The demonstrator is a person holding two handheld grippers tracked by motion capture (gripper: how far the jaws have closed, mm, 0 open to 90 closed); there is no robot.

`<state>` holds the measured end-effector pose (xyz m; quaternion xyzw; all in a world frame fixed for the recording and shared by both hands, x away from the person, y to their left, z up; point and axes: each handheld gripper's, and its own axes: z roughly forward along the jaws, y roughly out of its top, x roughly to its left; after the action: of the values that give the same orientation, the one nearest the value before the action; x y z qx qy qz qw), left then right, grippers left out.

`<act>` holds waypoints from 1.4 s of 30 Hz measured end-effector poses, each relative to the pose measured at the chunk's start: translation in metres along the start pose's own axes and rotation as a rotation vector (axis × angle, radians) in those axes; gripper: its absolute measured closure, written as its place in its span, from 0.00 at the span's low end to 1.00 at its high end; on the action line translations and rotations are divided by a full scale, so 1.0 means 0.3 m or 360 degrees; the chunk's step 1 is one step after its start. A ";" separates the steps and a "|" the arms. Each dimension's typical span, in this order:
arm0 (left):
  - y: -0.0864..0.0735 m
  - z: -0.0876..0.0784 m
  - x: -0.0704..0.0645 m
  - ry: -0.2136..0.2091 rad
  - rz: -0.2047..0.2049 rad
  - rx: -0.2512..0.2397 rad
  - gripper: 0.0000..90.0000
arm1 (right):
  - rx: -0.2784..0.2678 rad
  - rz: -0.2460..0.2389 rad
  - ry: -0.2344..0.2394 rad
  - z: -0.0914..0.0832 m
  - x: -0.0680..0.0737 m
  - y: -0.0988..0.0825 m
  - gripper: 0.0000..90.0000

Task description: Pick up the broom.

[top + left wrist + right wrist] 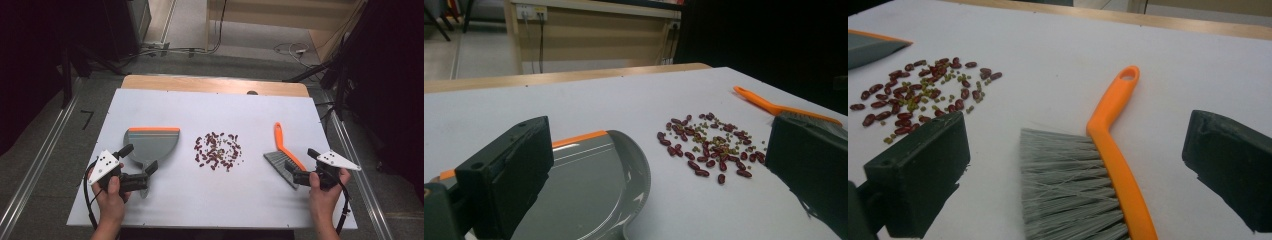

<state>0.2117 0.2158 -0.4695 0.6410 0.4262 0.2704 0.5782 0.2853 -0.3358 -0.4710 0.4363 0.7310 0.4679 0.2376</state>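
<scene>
A grey dustpan (pixel 150 142) with an orange front lip lies left of centre on the white table top (pixel 210 200). A scatter of red beans and small green ones (pixel 218 151) lies in the middle. To the right lies a brush with an orange handle (pixel 281 140) and grey bristles (pixel 278 161). My left gripper (pixel 138 160) is open, its jaws straddling the pan's rear near its handle without pressing on it. In the left gripper view the dustpan (pixel 589 185) sits low between the jaws of the left gripper (pixel 656 175), with the beans (pixel 709 147) beyond. My right gripper (pixel 305 165) is open at the brush head. In the right gripper view the brush (pixel 1113 160) lies between the spread jaws of the right gripper (pixel 1073 170).
A wooden table edge (pixel 215 85) runs along the back of the white top. Beyond it are floor cables (pixel 290 50) and dark stands on both sides. The beans (pixel 923 95) and a corner of the dustpan (pixel 868 47) lie to the left in the right gripper view.
</scene>
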 end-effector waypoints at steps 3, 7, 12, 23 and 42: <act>0.000 0.001 0.000 -0.0002 -0.0006 -0.0002 0.00 | -0.0007 0.0009 -0.0001 -0.003 -0.001 0.013 0.00; 0.004 0.000 -0.001 -0.0011 -0.0014 -0.0011 0.00 | 0.0004 -0.0005 -0.0035 -0.019 -0.011 0.051 0.00; 0.006 0.005 -0.006 -0.0015 -0.0014 -0.0010 0.00 | 0.0005 -0.0007 -0.0086 -0.023 -0.025 0.117 0.00; -0.006 0.036 -0.022 -0.0055 0.0016 0.0042 0.00 | 0.0251 0.0030 -0.0059 0.086 -0.061 0.267 0.00; -0.010 0.027 -0.022 -0.0051 0.0035 0.0059 0.00 | 0.0824 0.0205 -0.0093 0.336 -0.072 0.233 0.64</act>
<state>0.2145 0.2059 -0.4729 0.6605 0.4148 0.2583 0.5701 0.4015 -0.2937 -0.4554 0.5415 0.7899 0.2665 0.1089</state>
